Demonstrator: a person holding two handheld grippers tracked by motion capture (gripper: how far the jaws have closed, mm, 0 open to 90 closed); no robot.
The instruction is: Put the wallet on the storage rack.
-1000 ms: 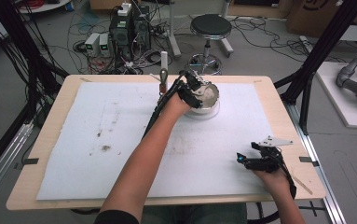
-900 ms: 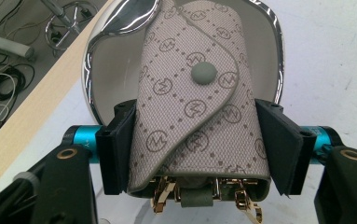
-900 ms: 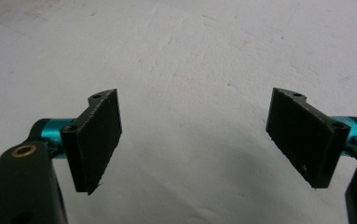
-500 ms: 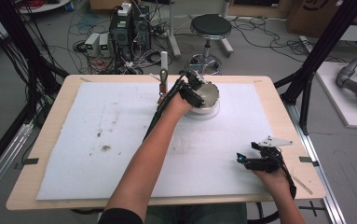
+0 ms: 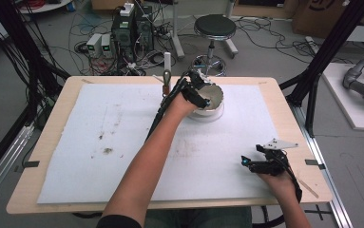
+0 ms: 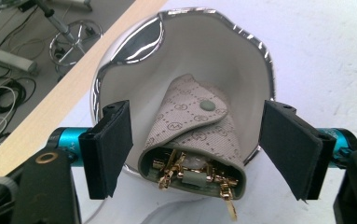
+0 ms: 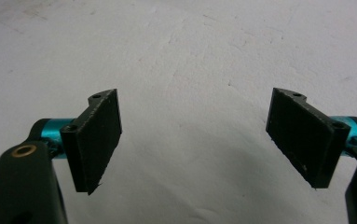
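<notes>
Worktop (image 5: 65,109) with white mat (image 5: 122,156). Silver-rimmed bowl (image 5: 216,93) sits at the far centre of the mat. Inside it: beige patterned pouch (image 6: 192,123), flap snapped, gold zip pulls showing at its near end. Left tongs (image 6: 195,154) have just been opening; jaws apart, straddling the pouch, pads clear of it. Right tongs (image 7: 199,140) apart over bare mat, near right.
</notes>
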